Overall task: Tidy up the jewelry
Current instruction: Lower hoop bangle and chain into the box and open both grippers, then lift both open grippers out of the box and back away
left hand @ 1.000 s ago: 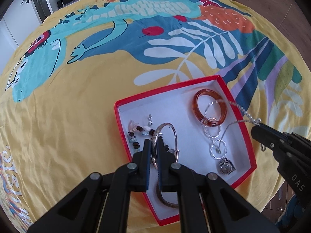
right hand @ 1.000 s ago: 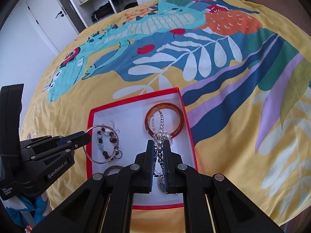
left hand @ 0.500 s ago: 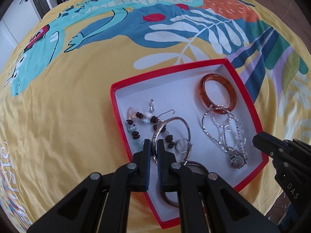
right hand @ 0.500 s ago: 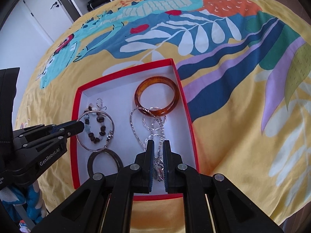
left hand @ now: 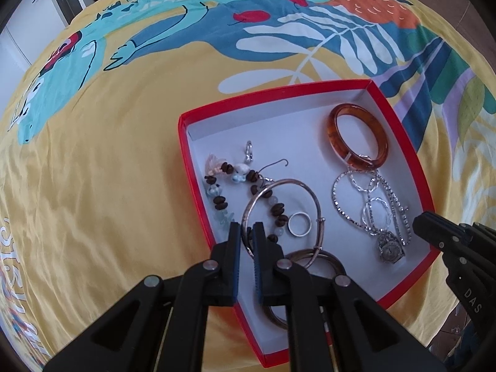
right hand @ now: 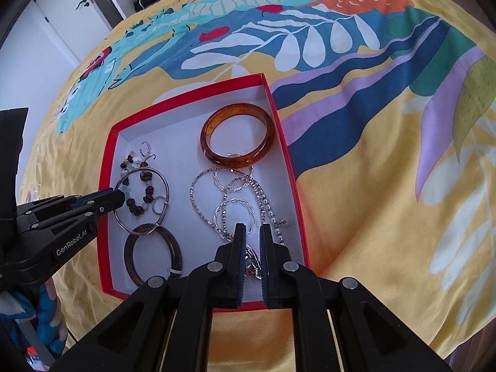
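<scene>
A red box with a white floor lies on the bedspread. It holds an amber bangle, a beaded bracelet, a small silver ring and a dark brown bangle. My left gripper is at the box's near left. Its jaws are opening around the rim of a thin metal bangle that rests on the beads. My right gripper is shut on the near end of a silver chain, which lies looped on the box floor.
The yellow bedspread with blue, teal and orange prints runs all round the box. Open shelves and a white door stand beyond the bed. Blue cloth hangs under the left gripper.
Both grippers have come down into the box. The chain that hung from the right gripper now lies coiled on the floor. The thin bangle has settled flat, and the left jaws have parted slightly.
</scene>
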A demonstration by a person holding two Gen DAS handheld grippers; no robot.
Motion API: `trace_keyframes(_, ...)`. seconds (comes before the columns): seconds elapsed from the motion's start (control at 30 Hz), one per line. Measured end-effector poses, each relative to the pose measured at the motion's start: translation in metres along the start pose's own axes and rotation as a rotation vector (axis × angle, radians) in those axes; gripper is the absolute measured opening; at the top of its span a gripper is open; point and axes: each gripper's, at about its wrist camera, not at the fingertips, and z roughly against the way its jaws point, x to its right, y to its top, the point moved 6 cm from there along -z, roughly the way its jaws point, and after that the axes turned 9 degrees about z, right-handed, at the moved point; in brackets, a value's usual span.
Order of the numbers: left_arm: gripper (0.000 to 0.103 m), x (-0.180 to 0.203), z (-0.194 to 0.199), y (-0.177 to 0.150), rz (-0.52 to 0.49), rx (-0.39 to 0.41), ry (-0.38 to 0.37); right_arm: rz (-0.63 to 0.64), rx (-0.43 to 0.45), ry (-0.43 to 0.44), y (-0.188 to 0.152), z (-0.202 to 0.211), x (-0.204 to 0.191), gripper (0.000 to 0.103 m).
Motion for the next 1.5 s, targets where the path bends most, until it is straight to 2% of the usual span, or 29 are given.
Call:
trace_keyframes(0.57,0.009,0.001,-0.006,-0.009,-0.001,-0.021,-0.021,-0.003,-0.021,-0.008,-0.004,-0.009,0.006,0.009)
trace_keyframes(0.77,0.01,0.001,-0.003,-0.007,0.001,-0.02,-0.038,-0.01,-0.016,-0.016,-0.005,-0.007,0.009,0.019)
trace_keyframes(1.0,0.023,0.001,0.005,-0.005,0.009,-0.007,-0.062,-0.003,-0.007,-0.017,-0.003,-0.004,0.006,0.024)
trace_keyframes(1.5,0.028,0.008,0.025,-0.007,0.007,0.032,-0.114,-0.005,0.032,-0.018,0.0,0.008,0.003,0.034)
